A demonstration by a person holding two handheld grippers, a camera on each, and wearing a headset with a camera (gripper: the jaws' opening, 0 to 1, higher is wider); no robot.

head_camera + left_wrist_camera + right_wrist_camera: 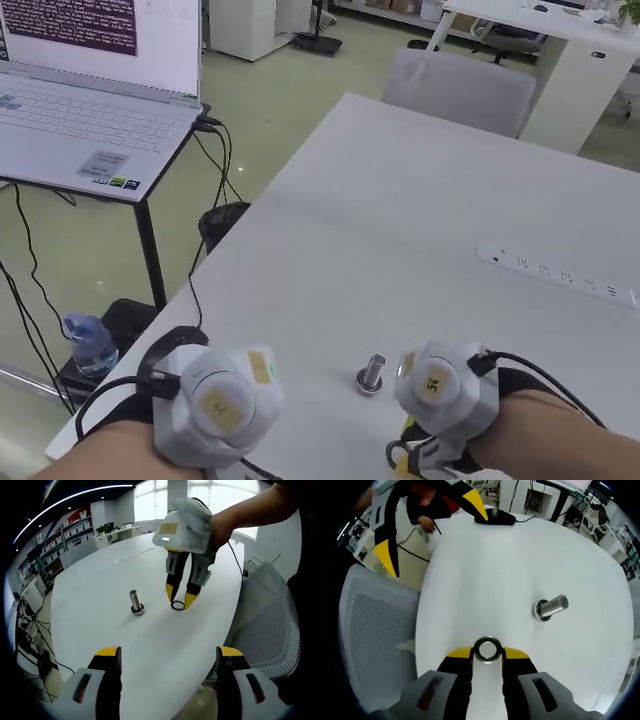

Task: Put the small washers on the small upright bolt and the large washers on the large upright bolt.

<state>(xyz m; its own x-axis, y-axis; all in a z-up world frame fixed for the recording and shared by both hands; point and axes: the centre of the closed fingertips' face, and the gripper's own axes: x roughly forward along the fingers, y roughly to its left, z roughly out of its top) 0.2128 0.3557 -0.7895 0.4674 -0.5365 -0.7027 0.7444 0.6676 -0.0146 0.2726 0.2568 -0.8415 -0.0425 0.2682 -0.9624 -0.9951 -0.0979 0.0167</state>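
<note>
- The washer [487,639], a dark metal ring, is pinched between the yellow jaw tips of the right gripper [487,653] at the lower centre of the right gripper view; in the left gripper view the ring sits at those tips just above centre, low over the white counter [95,585]; whether it touches the surface cannot be told
- The upright bolt [551,607] stands on the counter to the right of the ring in the right gripper view, near it but apart; in the head view it stands at the lower centre, between the two grippers
- The left gripper [169,652] has its jaws spread wide with nothing between them, at the bottom of its own view
- A power strip [555,272] lies at the middle right of the head view; a laptop [90,120] fills the upper left; a water bottle [88,343] stands low at the left
</note>
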